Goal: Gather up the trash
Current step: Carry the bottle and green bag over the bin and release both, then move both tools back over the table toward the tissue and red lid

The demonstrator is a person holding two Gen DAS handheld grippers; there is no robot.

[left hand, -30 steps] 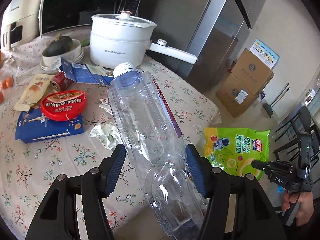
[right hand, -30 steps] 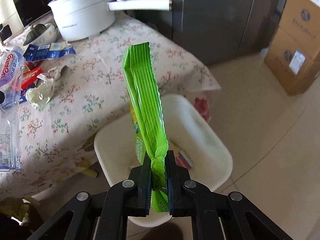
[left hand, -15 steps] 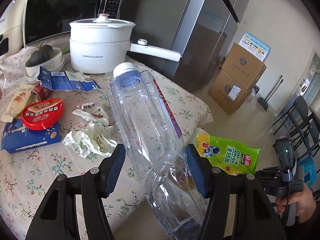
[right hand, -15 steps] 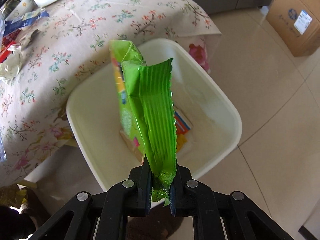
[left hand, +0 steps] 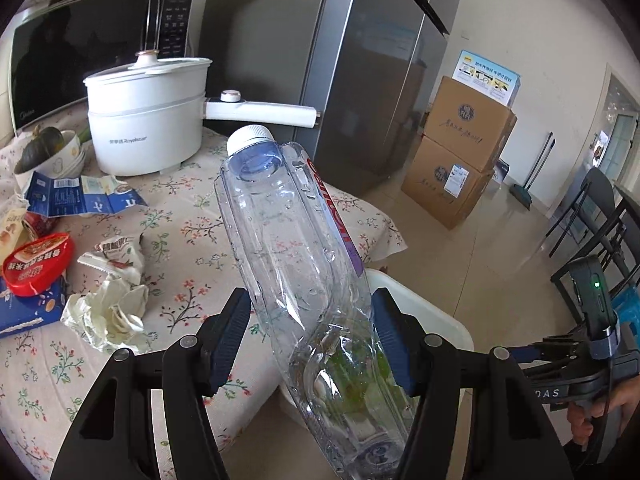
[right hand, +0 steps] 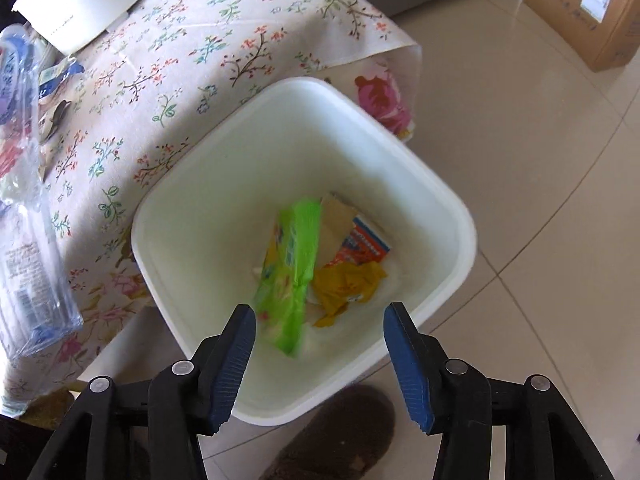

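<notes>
My left gripper is shut on a big clear plastic bottle with a white cap, held tilted over the table's corner and the white trash bin. In the right wrist view the same bottle shows at the left edge. My right gripper hangs over the white bin with its jaws opening and nothing pressed between them. The green snack bag is blurred, dropping inside the bin onto a yellow wrapper and an orange-blue packet.
On the floral tablecloth lie crumpled paper, a torn wrapper, a red lid, blue cartons and a white pot. A microwave and fridge stand behind. Cardboard boxes stand on the tiled floor.
The right gripper went down over the bin and opened, and the green bag fell out of it into the bin. The left gripper carried the bottle toward the bin.
</notes>
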